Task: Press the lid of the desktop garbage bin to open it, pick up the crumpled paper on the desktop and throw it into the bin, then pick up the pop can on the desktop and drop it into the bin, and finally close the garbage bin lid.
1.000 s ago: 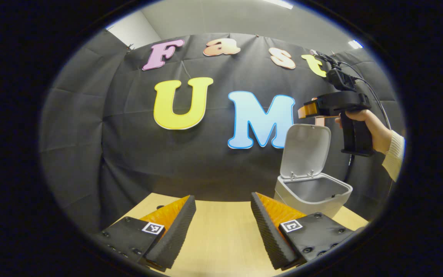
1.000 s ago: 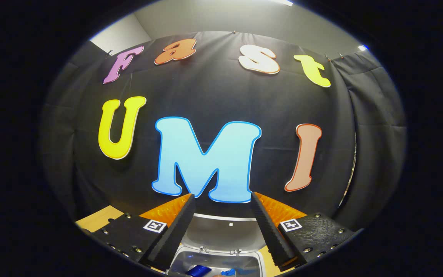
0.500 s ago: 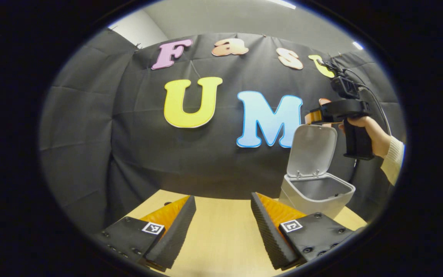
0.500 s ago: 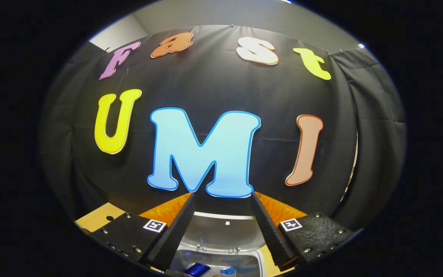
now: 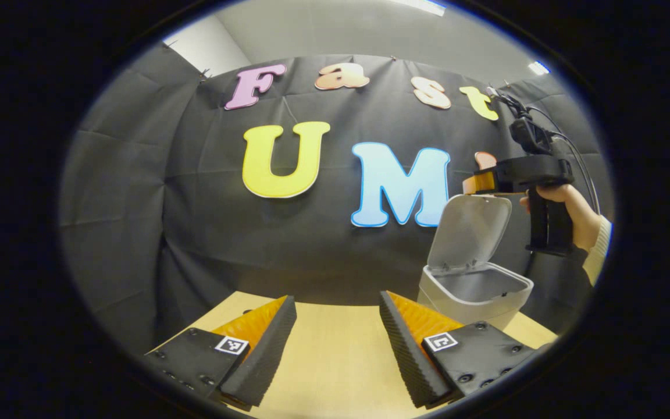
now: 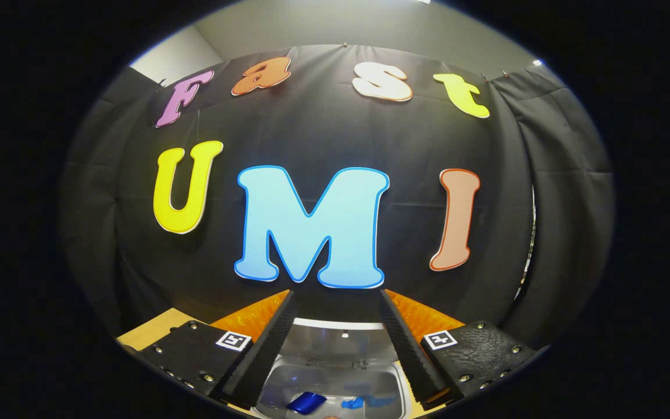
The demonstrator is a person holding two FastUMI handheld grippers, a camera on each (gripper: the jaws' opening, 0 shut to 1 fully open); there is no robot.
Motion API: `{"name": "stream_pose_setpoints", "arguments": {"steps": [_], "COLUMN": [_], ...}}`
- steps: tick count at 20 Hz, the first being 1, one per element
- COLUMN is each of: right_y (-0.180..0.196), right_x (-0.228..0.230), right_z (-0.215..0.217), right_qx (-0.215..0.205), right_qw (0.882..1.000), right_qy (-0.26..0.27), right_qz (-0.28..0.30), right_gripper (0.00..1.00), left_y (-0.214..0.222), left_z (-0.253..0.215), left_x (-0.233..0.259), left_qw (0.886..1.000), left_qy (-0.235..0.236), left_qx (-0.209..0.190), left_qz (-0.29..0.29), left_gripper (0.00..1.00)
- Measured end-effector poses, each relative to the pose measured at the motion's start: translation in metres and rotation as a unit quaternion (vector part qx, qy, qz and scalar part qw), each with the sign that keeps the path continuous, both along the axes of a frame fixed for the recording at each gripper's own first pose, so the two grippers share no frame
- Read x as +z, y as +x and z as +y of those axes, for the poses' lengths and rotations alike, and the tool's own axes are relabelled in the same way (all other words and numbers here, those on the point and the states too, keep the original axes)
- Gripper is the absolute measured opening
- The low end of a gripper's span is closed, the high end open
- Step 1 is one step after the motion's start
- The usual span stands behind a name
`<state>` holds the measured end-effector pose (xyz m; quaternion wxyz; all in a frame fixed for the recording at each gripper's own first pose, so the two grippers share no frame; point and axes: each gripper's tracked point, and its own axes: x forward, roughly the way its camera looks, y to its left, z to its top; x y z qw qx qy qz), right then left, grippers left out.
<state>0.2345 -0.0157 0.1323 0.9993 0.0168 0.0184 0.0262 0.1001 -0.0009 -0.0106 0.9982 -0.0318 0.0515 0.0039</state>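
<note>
The white desktop bin [image 5: 474, 294] stands on the table at the right in the left gripper view, its lid [image 5: 470, 233] raised and leaning slightly forward. My right gripper [image 5: 477, 182], held by a hand [image 5: 570, 209], sits at the lid's top edge. In the right gripper view the right gripper [image 6: 335, 294] is open, with the lid [image 6: 335, 343] below and between its fingers. The blue pop can [image 6: 306, 401] lies inside the bin [image 6: 341, 378]. My left gripper [image 5: 335, 302] hangs open over the table with nothing in it.
The light wooden table [image 5: 335, 355] spreads under my left gripper, and its corner [image 6: 149, 334] shows at the lower left of the right gripper view. The booth's black cloth wall stands close behind the bin. A cable hangs from the right gripper.
My right gripper has come down from above the lid to its top edge. The lid now leans a little further forward. The left gripper has stayed open over the table.
</note>
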Motion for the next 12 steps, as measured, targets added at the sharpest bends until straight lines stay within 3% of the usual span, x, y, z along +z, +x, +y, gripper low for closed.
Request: {"name": "stream_pose_setpoints", "arguments": {"steps": [12], "right_y": [-0.055], "right_x": [-0.045], "right_z": [0.006], "right_qx": [0.004], "right_qw": [1.0], "right_qy": [0.031], "right_qz": [0.003], "right_gripper": [0.92], "left_y": [-0.018], "left_z": [0.001], "left_x": [-0.013], "left_qw": [1.0], "left_qy": [-0.001], "left_qx": [-0.012], "left_qz": [-0.025], "left_gripper": [0.96]}}
